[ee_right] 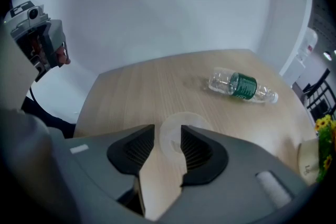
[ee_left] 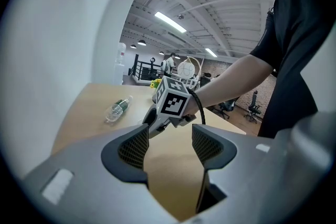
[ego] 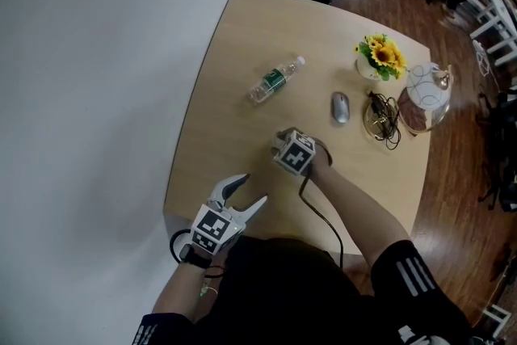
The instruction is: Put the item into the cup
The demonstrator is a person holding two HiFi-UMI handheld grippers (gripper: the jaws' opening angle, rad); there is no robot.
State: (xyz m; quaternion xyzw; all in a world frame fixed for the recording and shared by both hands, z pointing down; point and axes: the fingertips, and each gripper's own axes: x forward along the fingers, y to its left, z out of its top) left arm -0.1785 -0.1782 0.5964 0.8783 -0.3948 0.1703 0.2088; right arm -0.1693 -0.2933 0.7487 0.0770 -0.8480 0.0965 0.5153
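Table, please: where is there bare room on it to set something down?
Bare: the far corner beyond the water bottle, and the left strip between it and the left tool. Crowded: the far right, around mouse, sunflowers and cables.

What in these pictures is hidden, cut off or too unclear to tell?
Head view: the right gripper covers whatever stands under it.
Right gripper view: the pale round thing between the open jaws is blurred, so its contents cannot be told.
Right gripper view: the flower pot is cut off by the picture's edge.
Head view: the print on the bottle is too small to read.
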